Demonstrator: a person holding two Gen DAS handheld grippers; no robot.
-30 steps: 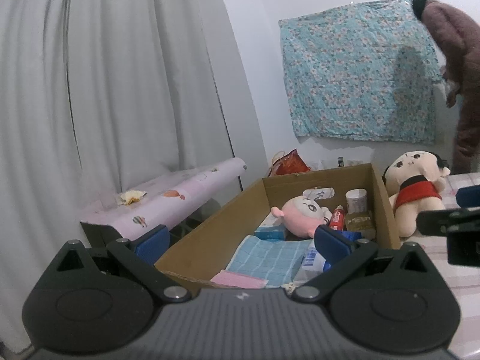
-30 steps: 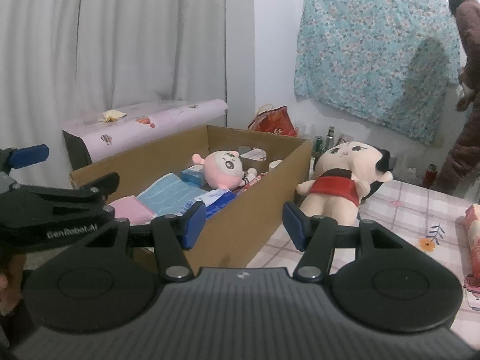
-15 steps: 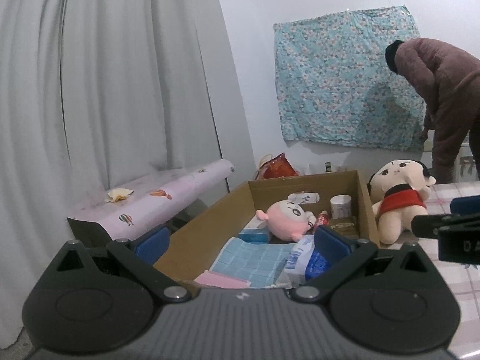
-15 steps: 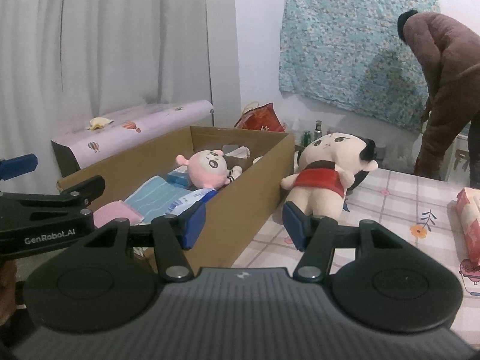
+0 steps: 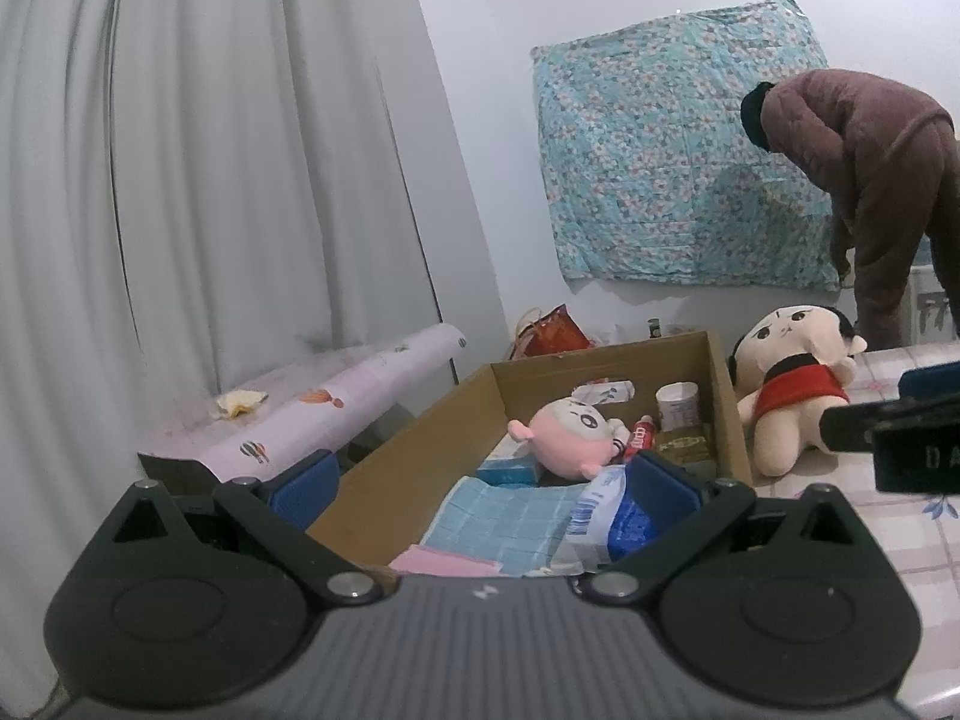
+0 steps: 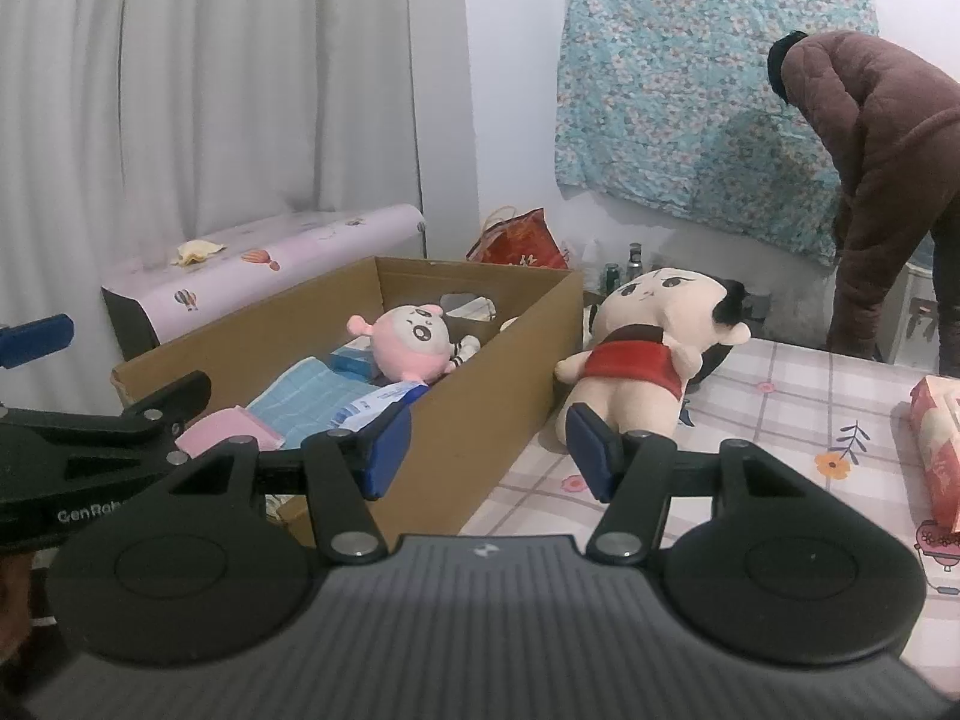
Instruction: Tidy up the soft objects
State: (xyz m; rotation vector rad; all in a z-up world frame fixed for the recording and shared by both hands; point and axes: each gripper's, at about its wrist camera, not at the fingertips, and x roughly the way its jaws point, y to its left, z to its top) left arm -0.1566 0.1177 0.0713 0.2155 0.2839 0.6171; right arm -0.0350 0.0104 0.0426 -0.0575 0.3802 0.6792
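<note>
An open cardboard box (image 5: 420,438) (image 6: 498,372) holds a pink plush (image 5: 570,435) (image 6: 414,345), a folded blue towel (image 5: 504,516) (image 6: 306,393) and a pink cloth (image 5: 444,564) (image 6: 228,432). A big doll in a red bib (image 5: 792,384) (image 6: 642,348) lies on the checked tablecloth, against the box's right side. My left gripper (image 5: 483,480) hovers open at the box's near end, holding nothing. Just short of the doll's legs, my right gripper (image 6: 489,453) is open and empty, astride the box's right wall.
A person in a brown coat (image 5: 870,180) (image 6: 882,180) bends over at the back right. A low table with a pink cover (image 5: 336,402) stands left of the box, by the curtain. The box also holds a cup, packets and tissue packs. A pink tissue pack (image 6: 939,450) lies far right.
The person in the brown coat has come in from the right edge and bent forward. Both grippers stay open and have hardly moved.
</note>
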